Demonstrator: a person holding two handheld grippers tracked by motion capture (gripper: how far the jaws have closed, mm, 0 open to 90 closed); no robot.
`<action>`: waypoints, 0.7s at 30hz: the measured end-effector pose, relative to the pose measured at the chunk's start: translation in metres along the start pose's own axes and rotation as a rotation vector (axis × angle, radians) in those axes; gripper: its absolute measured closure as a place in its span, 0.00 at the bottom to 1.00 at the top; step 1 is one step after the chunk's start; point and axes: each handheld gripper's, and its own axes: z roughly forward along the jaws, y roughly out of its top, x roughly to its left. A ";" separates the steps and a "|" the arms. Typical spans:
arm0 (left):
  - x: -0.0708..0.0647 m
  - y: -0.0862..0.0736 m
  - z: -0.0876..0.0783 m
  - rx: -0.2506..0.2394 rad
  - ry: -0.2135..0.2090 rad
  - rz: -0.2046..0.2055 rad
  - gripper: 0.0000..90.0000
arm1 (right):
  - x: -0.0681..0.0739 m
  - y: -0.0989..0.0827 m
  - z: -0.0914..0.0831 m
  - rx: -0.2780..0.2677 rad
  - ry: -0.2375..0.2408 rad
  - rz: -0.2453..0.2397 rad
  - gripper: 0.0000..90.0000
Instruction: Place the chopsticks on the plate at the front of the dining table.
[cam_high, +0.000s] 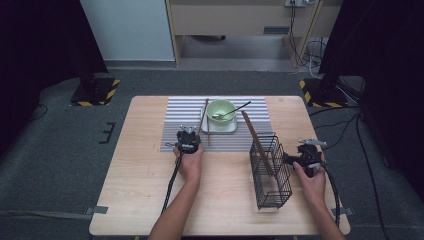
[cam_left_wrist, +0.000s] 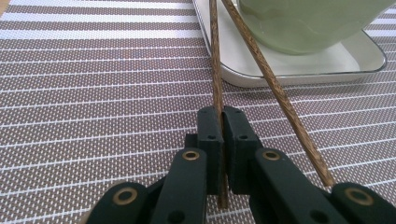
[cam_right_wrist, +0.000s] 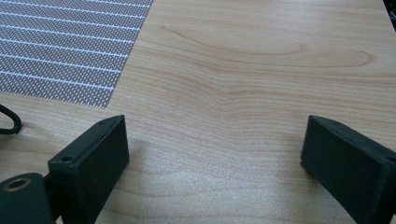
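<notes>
On the striped placemat (cam_left_wrist: 93, 93), just left of the white tray (cam_left_wrist: 299, 70), left gripper (cam_left_wrist: 223, 122) has one brown wooden chopstick (cam_left_wrist: 216, 70) pinched, probably for the black wire basket (cam_high: 270, 170); right gripper (cam_right_wrist: 215, 158) idles wide open.

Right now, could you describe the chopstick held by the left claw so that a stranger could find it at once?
Start at the striped placemat in the middle of the wooden table. On it sits a white tray with a green bowl. Two brown chopsticks lie by the tray's left edge; the held chopstick is pinched in the left claw, while the other chopstick lies free beside it.
</notes>
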 end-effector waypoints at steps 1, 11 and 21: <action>0.000 0.000 0.000 -0.002 0.000 0.001 0.96 | 0.000 0.000 0.000 0.000 0.000 -0.002 0.09; 0.000 0.002 -0.004 -0.023 0.014 0.000 0.96 | 0.000 0.000 0.000 0.000 0.001 -0.002 0.09; 0.005 0.002 -0.001 0.005 0.031 -0.019 0.96 | 0.000 0.000 0.000 0.000 0.001 -0.003 0.09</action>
